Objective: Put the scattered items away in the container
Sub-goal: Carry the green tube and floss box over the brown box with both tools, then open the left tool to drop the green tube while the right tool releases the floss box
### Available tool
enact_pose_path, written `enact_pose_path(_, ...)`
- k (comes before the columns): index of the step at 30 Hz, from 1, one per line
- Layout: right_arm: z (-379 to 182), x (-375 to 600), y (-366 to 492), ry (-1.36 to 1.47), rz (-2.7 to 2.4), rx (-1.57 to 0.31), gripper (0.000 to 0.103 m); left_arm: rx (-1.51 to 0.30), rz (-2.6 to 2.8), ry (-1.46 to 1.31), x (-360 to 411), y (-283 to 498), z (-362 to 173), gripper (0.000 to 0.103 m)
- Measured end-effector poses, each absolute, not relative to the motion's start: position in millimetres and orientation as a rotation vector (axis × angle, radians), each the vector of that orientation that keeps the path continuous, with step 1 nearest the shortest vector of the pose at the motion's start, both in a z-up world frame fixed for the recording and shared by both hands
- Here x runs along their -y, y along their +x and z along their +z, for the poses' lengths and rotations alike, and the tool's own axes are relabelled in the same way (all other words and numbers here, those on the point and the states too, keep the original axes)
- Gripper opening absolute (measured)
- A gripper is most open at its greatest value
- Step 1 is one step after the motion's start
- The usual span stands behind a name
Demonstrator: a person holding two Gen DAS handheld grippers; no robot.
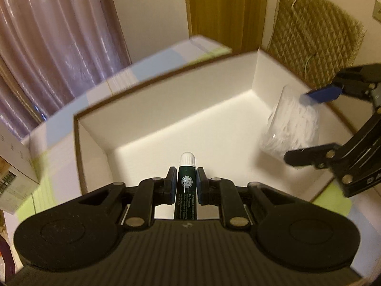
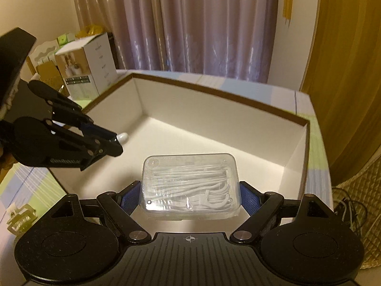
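A white cardboard box (image 1: pixel 166 109) with brown rims stands open below both grippers, its floor bare. My left gripper (image 1: pixel 187 181) is shut on a dark green lip balm stick (image 1: pixel 186 178) with a white cap, held over the box's near side. In the right wrist view the left gripper (image 2: pixel 114 143) comes in from the left, the white cap (image 2: pixel 122 137) poking out. My right gripper (image 2: pixel 190 195) grips a clear plastic case of white floss picks (image 2: pixel 189 186) between its blue pads, above the box (image 2: pixel 214 124). In the left wrist view that case (image 1: pixel 290 128) hangs at the right.
The box sits on a pastel checked cloth (image 1: pixel 71 109). A printed carton (image 2: pixel 85 69) and other packages stand left of the box. Curtains (image 2: pixel 190 23) hang behind. A quilted tan mat (image 1: pixel 314 35) and cables (image 2: pixel 350 209) lie at the right.
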State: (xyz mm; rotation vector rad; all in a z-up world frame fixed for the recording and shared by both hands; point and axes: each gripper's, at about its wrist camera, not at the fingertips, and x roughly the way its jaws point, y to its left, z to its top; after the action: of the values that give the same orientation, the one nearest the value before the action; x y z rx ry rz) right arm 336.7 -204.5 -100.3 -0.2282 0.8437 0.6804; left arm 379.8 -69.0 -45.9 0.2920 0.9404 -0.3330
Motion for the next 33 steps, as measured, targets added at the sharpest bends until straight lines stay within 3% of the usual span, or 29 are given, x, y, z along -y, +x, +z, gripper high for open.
enact_pose_path(10, -118.8, 196.4, 351.8, -0.269, 0.688, -0.943, 0.087, -1.074, -0.304, 0.307, 59.0, 397.2, -80.8, 0.015)
enact_pose_path(15, -123.5, 194.3, 357.2, -0.313, 0.689, -1.015, 0.087, -1.102, -0.293, 0.308, 54.4, 395.1, -86.3, 0.041)
enact_pose_path(21, -125.6, 193.7, 362.2, -0.347, 0.691, -1.058, 0.087, -1.117, -0.276, 0.311, 50.4, 390.2, -87.0, 0.063)
enact_pose_path(33, -131.2, 182.7, 368.7, -0.433, 0.731, -1.134, 0.087, -1.083, -0.273, 0.275, 53.5, 388.0, -69.7, 0.067)
